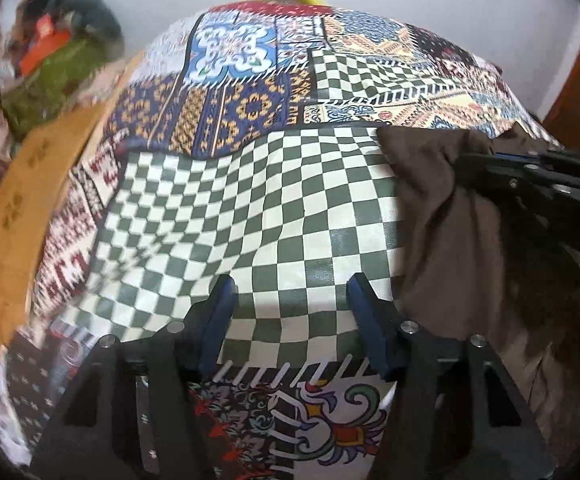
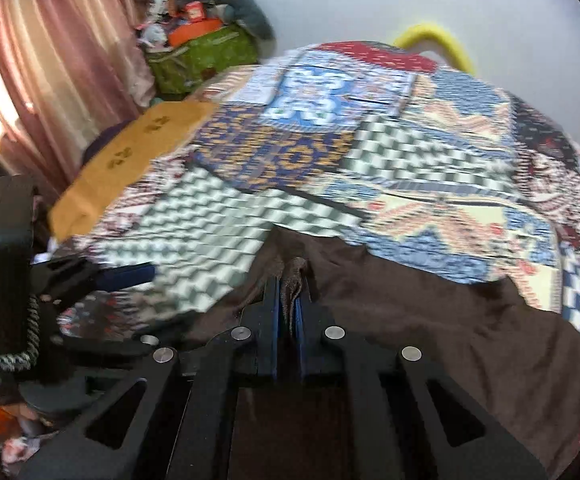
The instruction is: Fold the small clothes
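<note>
A dark brown garment (image 2: 430,320) lies on the patchwork bedspread (image 2: 430,168). My right gripper (image 2: 288,280) is shut on a bunched fold of it and holds the edge up off the bed. In the left wrist view the garment (image 1: 450,208) hangs crumpled at the right, with the right gripper (image 1: 466,168) clamped on it. My left gripper (image 1: 292,292) is open and empty over the green-and-white checked patch (image 1: 249,208), left of the garment. It also shows in the right wrist view (image 2: 145,274) at the left.
A yellow-brown cloth (image 1: 29,200) hangs over the bed's left edge. A green bag (image 2: 205,56) piled with things stands by the pink curtain (image 2: 49,60). A yellow curved object (image 2: 438,40) sits past the bed's far edge, against the white wall.
</note>
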Demonstrator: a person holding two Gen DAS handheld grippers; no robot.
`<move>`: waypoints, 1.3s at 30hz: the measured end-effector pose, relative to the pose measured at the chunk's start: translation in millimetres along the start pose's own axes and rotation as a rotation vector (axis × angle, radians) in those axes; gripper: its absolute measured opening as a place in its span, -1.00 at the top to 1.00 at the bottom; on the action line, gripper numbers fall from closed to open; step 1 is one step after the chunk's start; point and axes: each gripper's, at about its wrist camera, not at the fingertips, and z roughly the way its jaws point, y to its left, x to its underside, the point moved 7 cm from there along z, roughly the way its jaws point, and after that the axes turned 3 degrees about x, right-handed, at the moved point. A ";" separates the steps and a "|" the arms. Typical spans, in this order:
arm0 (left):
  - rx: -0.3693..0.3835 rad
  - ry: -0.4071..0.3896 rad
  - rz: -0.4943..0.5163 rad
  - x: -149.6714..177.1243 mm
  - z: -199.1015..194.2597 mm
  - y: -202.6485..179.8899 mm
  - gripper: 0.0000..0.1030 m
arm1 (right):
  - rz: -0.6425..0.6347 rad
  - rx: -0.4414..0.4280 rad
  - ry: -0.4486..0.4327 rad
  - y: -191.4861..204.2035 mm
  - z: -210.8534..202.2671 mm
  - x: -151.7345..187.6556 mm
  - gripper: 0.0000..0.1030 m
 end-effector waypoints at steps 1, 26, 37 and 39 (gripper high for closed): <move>-0.001 0.003 0.001 -0.4 -0.6 0.3 -0.16 | 0.011 0.049 0.010 -10.3 4.3 0.5 0.89; 0.036 0.054 0.093 76.2 -61.1 -27.0 -0.39 | -0.005 0.018 -0.030 -2.2 -90.6 86.5 0.05; -0.019 0.062 0.066 139.6 -99.9 5.8 -0.44 | 0.212 0.078 -0.118 -65.9 -184.3 154.9 0.05; -0.030 0.069 0.054 148.6 -104.0 10.2 -0.45 | 0.265 0.096 -0.120 -84.7 -195.4 167.7 0.04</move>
